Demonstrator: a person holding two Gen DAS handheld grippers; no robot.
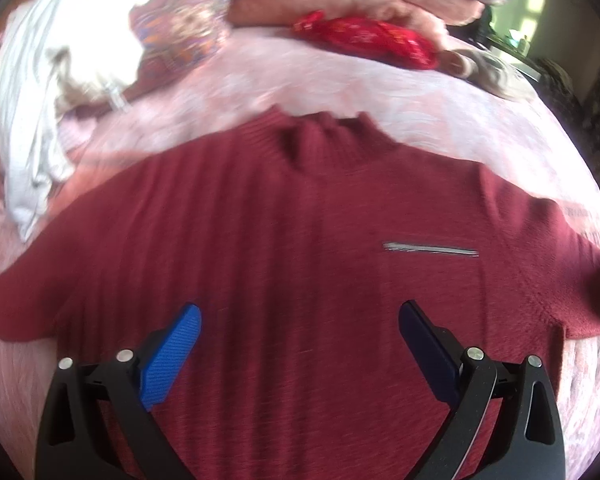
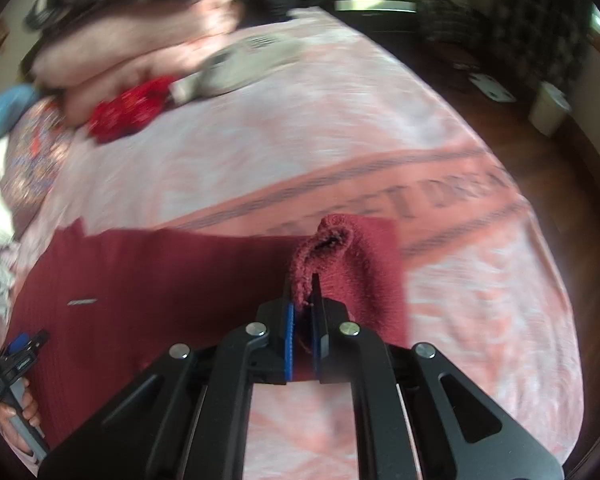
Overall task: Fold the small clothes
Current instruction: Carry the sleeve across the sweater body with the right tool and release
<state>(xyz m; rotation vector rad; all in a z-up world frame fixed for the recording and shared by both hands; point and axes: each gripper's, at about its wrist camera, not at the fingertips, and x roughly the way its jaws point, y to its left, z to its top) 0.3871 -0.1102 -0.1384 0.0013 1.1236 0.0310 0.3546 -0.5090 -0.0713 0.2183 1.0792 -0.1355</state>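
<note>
One pink bedspread (image 2: 340,128) under maroon sweater (image 1: 300,240); left gripper (image 1: 300,316) spread wide, right gripper (image 2: 304,284) clamping its sleeve (image 2: 340,256).

Large dark letters run along a striped band of the pink bedspread (image 2: 440,200) at the right of the right wrist view; only "DREA" can be made out, the remaining letters being blurred or cut off

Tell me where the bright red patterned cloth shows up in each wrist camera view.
Left wrist: red patterned cloth at top, right of centre, below the pink pillows.
Right wrist: same cloth upper left, beside the pillows.
Shared landmark: the maroon sweater spread on the bed.
</note>
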